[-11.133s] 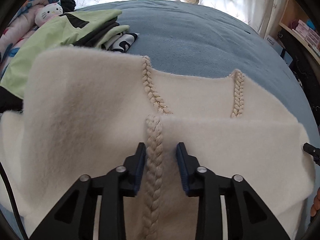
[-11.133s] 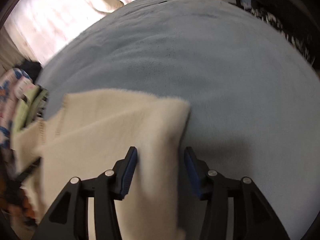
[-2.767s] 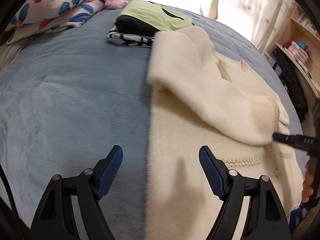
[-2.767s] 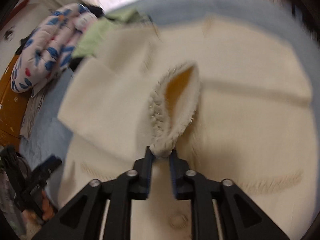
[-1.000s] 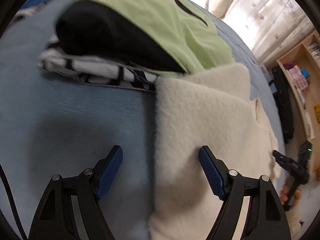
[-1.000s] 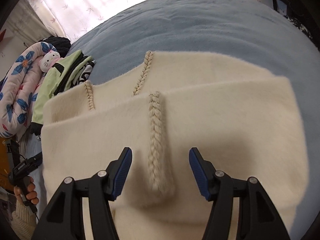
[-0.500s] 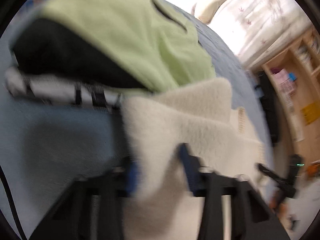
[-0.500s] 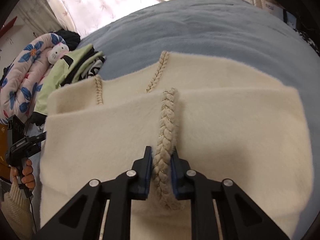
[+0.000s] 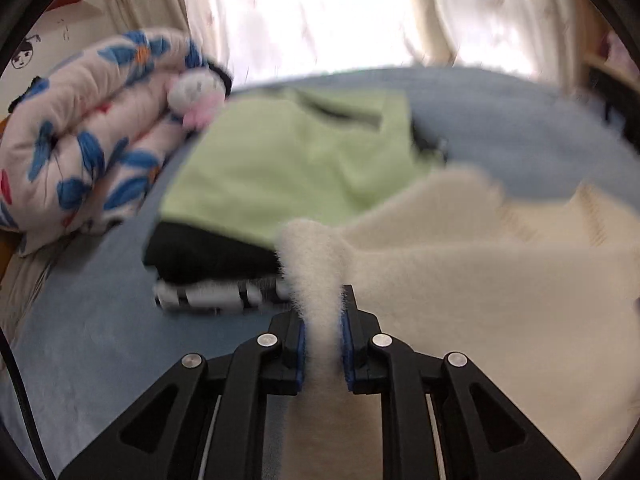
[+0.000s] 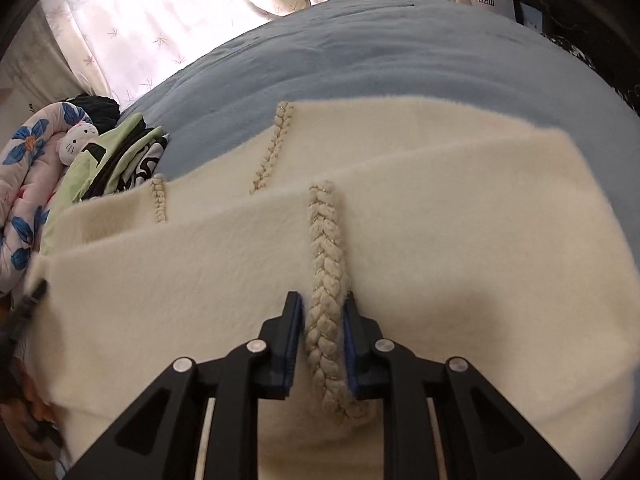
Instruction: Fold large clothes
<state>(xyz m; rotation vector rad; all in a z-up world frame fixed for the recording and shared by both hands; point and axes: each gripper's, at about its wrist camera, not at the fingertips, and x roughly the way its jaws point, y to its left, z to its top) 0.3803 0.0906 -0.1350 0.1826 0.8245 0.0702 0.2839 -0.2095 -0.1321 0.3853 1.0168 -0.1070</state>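
A cream fleece garment (image 10: 460, 240) with braided trim lies folded on a blue bed (image 10: 360, 60). My right gripper (image 10: 323, 312) is shut on the garment's braided edge (image 10: 326, 264) near its front middle. In the left wrist view the same cream garment (image 9: 500, 300) spreads to the right, and my left gripper (image 9: 323, 320) is shut on a raised fold of its left edge (image 9: 312, 256). The left view is blurred.
A stack of folded clothes, light green on top (image 9: 280, 168), black and black-and-white below, sits just beyond the garment's left corner. A floral quilt (image 9: 80, 140) and a small plush toy (image 9: 196, 92) lie behind. Curtains hang at the back.
My left gripper closed on the garment's left edge and lifted it; the view swung up. My right gripper closed on the braided edge and stays there.
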